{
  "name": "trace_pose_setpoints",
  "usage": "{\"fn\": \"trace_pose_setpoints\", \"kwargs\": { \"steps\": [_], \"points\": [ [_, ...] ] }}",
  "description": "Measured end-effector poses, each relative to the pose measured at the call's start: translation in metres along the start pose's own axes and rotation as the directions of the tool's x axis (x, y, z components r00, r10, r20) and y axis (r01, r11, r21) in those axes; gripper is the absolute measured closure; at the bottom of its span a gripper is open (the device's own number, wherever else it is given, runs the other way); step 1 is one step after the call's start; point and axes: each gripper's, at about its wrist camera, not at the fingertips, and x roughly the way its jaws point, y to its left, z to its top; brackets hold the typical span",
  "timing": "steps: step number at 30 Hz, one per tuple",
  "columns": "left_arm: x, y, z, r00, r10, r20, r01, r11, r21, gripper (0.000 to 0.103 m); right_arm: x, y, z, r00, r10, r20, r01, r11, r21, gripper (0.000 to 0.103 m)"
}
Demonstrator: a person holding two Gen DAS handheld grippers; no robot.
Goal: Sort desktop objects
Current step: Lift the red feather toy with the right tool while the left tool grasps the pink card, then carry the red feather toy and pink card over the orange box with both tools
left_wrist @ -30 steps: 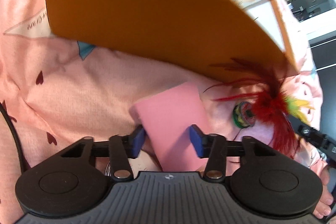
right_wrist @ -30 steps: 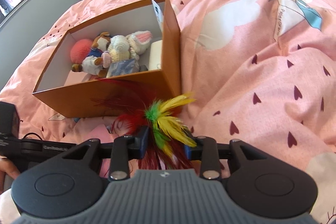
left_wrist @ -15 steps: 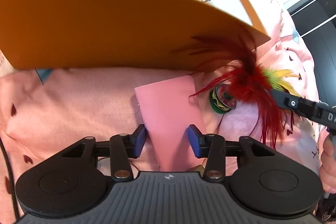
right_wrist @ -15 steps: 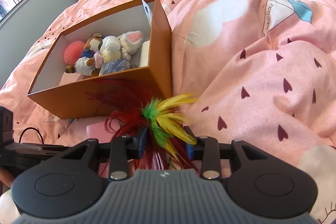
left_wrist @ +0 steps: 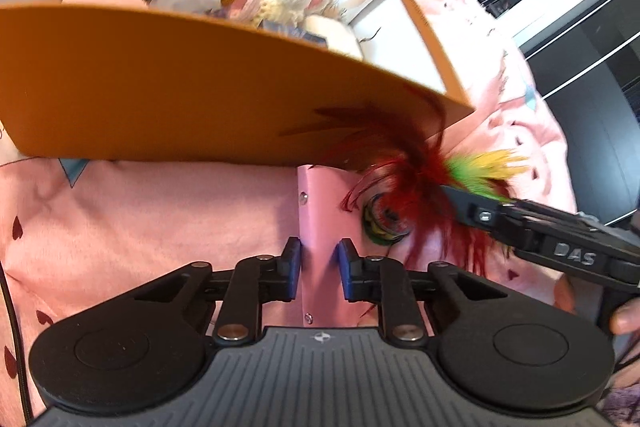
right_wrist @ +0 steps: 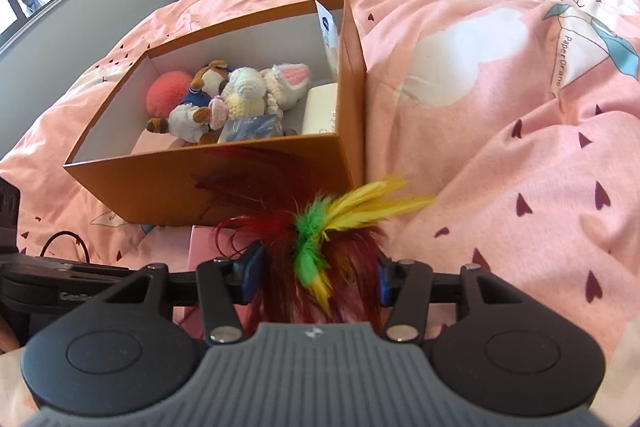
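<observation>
A bed covered by a pink quilt (right_wrist: 500,115) printed with dark hearts and paper cranes holds one open orange cardboard box (right_wrist: 224,183) with a white inside. The box contains one round coral plush ball (right_wrist: 166,97), one brown plush dog in blue and white clothes (right_wrist: 196,107), one cream crocheted bunny with pink ears (right_wrist: 272,83), one dark blue flat packet (right_wrist: 252,129), one cream block (right_wrist: 320,109) and one white carton with a blue logo (right_wrist: 330,35) standing against the far wall. In front of the box, the left claw (left_wrist: 319,269) is closing narrowly on one flat pink case (left_wrist: 322,211), whose edge stands between its blue pads (left_wrist: 294,267); the pads appear to touch it. Just beside the case lies one feather shuttlecock of red, green and yellow plumes (right_wrist: 320,239) with a striped round base (left_wrist: 384,223). The right claw (right_wrist: 314,277) is opening, its blue pads (right_wrist: 248,275) standing apart on either side of the feathers.
</observation>
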Motion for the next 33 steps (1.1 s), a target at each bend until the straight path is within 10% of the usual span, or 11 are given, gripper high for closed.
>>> {"fn": "trace_pose_setpoints", "kwargs": {
  "steps": [5,8,12,33],
  "points": [
    [-0.012,-0.006,0.005,0.999,-0.012,0.036,0.012,1.000,-0.005,0.084,0.005,0.000,0.003,1.000,0.006,0.008,-0.006,1.000,0.005,0.053],
    [-0.024,-0.008,0.009,0.998,-0.026,0.060,0.026,1.000,-0.007,0.085,0.007,0.000,0.005,1.000,0.017,0.007,-0.017,1.000,0.013,0.082],
    [-0.041,-0.016,0.016,0.995,-0.027,0.092,0.028,1.000,-0.005,0.085,0.003,0.000,0.004,1.000,0.014,0.016,-0.015,1.000,0.012,0.097],
    [-0.146,-0.029,0.065,0.959,0.025,0.281,-0.025,1.000,-0.002,0.085,-0.061,0.028,0.040,0.968,0.190,0.162,-0.190,0.982,-0.016,0.100]
  ]
}}
